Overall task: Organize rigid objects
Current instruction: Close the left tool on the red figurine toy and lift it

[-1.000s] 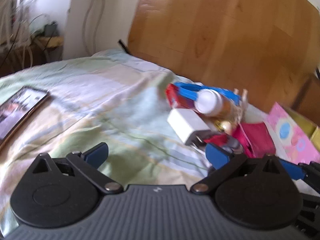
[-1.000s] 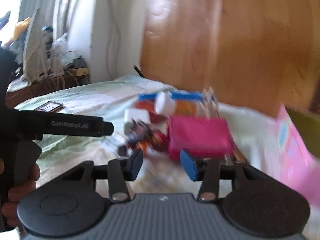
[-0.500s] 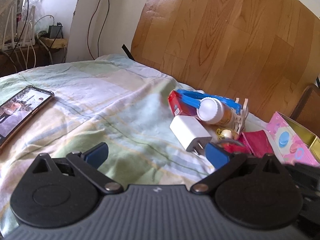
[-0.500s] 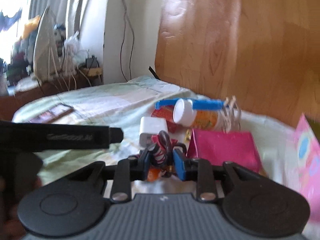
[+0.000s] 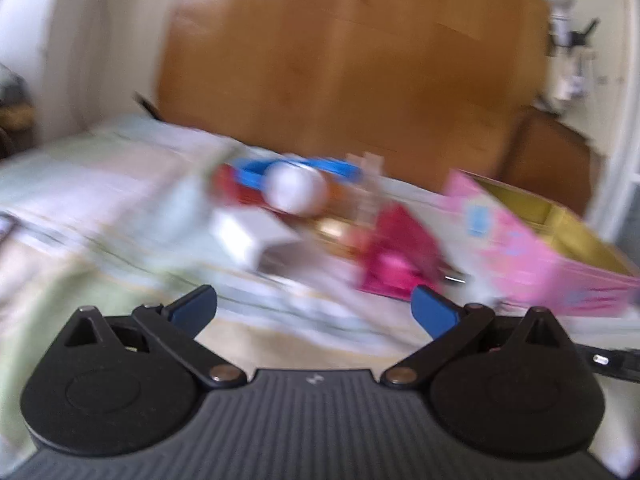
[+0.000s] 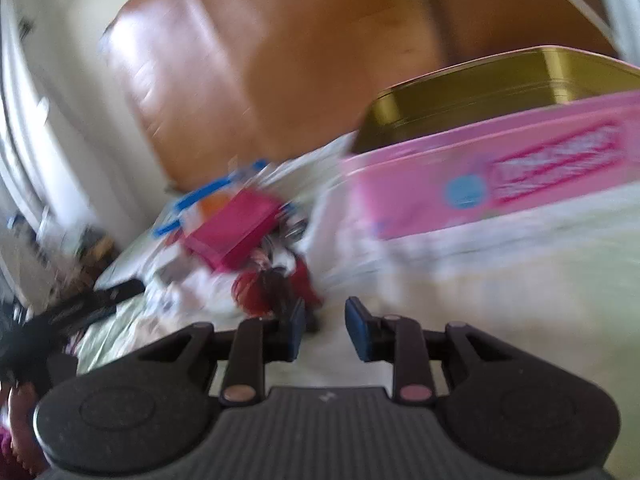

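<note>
- Left gripper [image 5: 314, 306] hung spread wide above the bedsheet [image 5: 100, 208].
- Right gripper [image 6: 325, 326] was narrowly parted, empty, beside the red scrunchie-like bundle [image 6: 272, 284].
- Pink tin [image 6: 500, 176] lay open.

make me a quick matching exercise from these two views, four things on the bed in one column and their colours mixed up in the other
Things:
1. charger block
2. tin, outer wall
3. long clip behind the bottle
4. tin, inside wall

Colours:
a. gold
b. blue
c. white
d. pink

Pairs: 1-c, 2-d, 3-b, 4-a
</note>
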